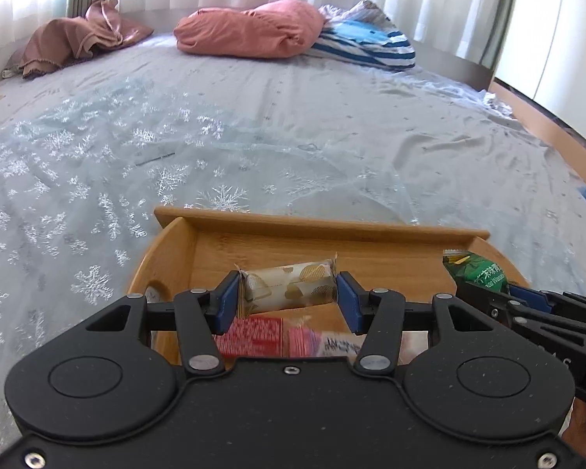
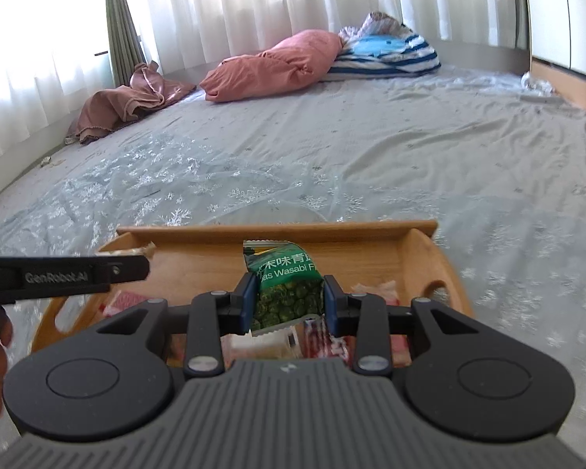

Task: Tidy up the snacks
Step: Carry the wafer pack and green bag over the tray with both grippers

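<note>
The right tool (image 2: pixel 288 300) is clamped on a green packet of wasabi peas (image 2: pixel 287 287), its blue pads (image 2: pixel 249 300) pressing both sides of the bag, which stands upright between them. Below it lies a wooden tray (image 2: pixel 418 254) with cut-out handles, resting on a bed (image 2: pixel 371 148) covered by a snowflake-patterned sheet. Red-and-white snack packets (image 2: pixel 324 342) lie in the tray under the bag. The left tool (image 2: pixel 142 265), black and seen side-on, reaches in from the left over the tray's near corner, a pale wrapper (image 2: pixel 146 249) showing at its tip. A pink pillow (image 2: pixel 277 66), a striped blue bundle (image 2: pixel 390 52) and a brown cloth (image 2: pixel 133 97) lie at the far edge before white curtains (image 2: pixel 254 4).
</note>
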Demonstrator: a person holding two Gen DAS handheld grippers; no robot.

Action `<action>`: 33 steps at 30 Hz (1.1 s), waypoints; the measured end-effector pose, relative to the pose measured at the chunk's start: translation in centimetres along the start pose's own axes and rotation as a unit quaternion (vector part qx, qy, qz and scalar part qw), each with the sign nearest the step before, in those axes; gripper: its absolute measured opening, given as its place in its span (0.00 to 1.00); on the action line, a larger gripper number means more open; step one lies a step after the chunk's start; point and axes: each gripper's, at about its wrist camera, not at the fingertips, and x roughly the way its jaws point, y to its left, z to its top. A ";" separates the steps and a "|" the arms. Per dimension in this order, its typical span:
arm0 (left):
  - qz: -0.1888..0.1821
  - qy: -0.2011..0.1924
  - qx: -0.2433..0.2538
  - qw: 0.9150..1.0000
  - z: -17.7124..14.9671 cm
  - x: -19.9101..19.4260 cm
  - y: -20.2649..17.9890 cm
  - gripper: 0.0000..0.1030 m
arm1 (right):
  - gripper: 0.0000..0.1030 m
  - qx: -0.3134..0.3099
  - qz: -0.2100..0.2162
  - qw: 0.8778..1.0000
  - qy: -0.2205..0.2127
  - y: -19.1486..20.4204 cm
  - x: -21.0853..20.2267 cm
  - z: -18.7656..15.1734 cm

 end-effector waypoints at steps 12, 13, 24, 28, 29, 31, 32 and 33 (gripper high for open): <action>0.020 0.032 0.007 0.999 -0.1 4.8 0.2 0.49 | 0.38 0.006 -0.011 0.999 0.034 0.5 4.9 0.9; 0.020 0.033 0.007 0.999 -0.2 4.9 0.2 0.49 | 0.38 0.003 -0.012 0.999 0.035 0.6 5.0 0.9; 0.024 0.038 0.017 0.999 -0.7 5.5 -0.1 0.49 | 0.38 -0.003 -0.015 0.999 0.046 0.7 6.3 0.4; 0.027 0.036 0.019 0.999 -0.7 5.6 -0.2 0.49 | 0.39 -0.004 -0.016 0.999 0.050 0.7 6.6 0.1; 0.027 0.036 0.019 0.999 -0.7 5.6 -0.2 0.49 | 0.39 -0.005 -0.017 0.999 0.050 0.7 6.7 0.0; 0.029 0.035 0.022 0.999 -0.8 5.6 -0.4 0.50 | 0.39 -0.005 -0.016 0.999 0.050 0.7 6.8 0.1; 0.030 0.035 0.024 0.999 -0.8 5.6 -0.5 0.50 | 0.39 -0.006 -0.017 0.999 0.050 0.7 6.8 0.1; 0.031 0.034 0.026 0.999 -0.8 5.6 -0.5 0.50 | 0.39 -0.006 -0.017 0.999 0.050 0.7 6.8 0.1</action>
